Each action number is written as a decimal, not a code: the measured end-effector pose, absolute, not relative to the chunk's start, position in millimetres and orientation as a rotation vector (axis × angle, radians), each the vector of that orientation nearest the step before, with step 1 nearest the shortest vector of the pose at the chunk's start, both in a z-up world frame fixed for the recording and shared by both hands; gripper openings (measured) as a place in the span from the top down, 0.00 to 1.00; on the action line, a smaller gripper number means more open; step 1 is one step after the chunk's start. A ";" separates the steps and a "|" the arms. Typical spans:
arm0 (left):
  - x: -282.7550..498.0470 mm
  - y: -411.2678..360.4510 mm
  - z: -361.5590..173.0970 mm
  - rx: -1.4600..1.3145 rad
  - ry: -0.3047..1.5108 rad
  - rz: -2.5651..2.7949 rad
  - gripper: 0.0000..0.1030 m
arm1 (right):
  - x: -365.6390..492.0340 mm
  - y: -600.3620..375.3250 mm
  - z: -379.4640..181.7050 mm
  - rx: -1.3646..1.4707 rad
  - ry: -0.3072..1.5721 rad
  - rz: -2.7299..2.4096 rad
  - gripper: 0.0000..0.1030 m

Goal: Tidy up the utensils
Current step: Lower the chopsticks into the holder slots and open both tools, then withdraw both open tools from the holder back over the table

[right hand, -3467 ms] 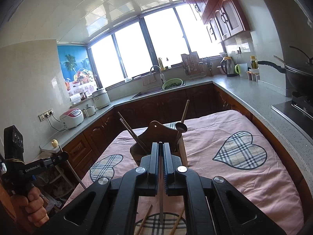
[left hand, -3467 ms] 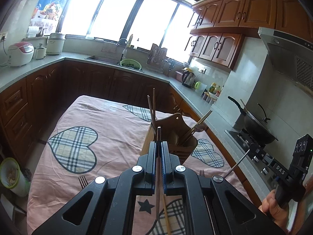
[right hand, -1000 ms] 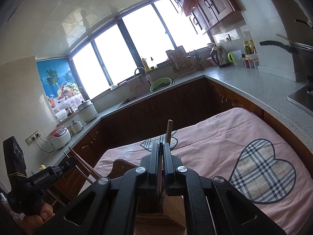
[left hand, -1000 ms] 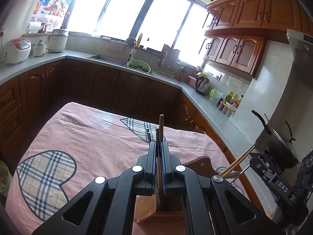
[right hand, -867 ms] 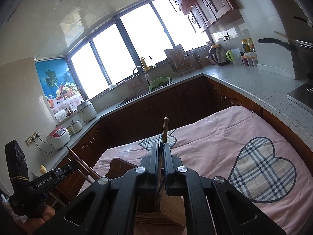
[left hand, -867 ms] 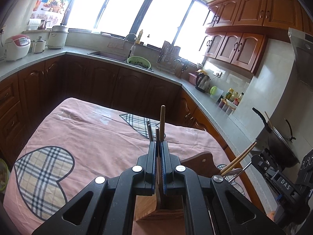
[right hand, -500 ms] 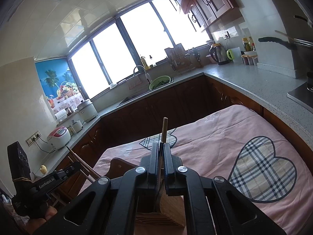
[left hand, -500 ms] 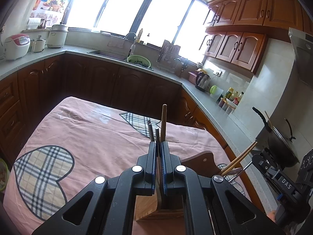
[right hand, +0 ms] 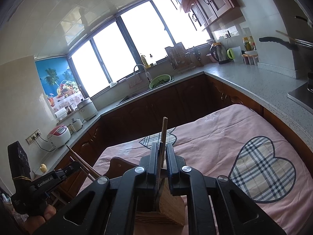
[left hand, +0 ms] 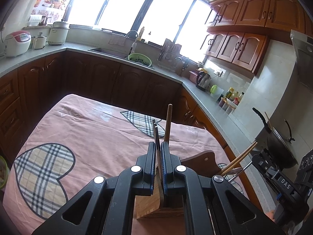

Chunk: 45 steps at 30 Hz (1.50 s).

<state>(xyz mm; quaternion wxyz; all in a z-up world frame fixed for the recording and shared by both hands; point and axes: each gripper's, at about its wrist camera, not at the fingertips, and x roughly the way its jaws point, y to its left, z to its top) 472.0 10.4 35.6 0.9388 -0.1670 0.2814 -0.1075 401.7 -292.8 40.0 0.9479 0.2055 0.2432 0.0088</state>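
A wooden utensil holder (left hand: 150, 203) stands on the pink tablecloth (left hand: 93, 137), right under both grippers; it also shows in the right wrist view (right hand: 168, 205). My left gripper (left hand: 158, 148) has its jaws slightly parted, with a thin dark chopstick (left hand: 156, 135) standing between them over the holder. My right gripper (right hand: 161, 150) has its jaws parted a little more around a wooden chopstick (right hand: 160, 156). A taller wooden chopstick (left hand: 167, 123) stands upright in the holder. Two more chopsticks (left hand: 240, 158) lean out of the holder's far compartment.
The table is ringed by dark wood cabinets and a grey countertop (left hand: 205, 98). A wok (left hand: 277, 139) sits on the stove at the right. A sink with a green colander (left hand: 139, 58) is under the window. Each gripper's body shows in the other's view (right hand: 37, 184).
Both grippers rose from the table with a chopstick each and came over the holder. In the last half second both sets of jaws have parted slightly around their chopsticks.
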 end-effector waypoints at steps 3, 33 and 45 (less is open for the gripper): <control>471.9 9.4 36.1 -0.340 0.576 -0.218 0.95 | 401.3 -293.5 40.0 0.419 0.499 0.012 0.86; 409.1 14.9 46.6 -0.278 0.560 -0.154 0.16 | 361.1 -294.1 41.1 0.485 0.480 0.033 0.02; 347.8 21.3 56.0 -0.230 0.547 -0.139 0.10 | 320.0 -284.8 45.5 0.502 0.475 0.057 0.01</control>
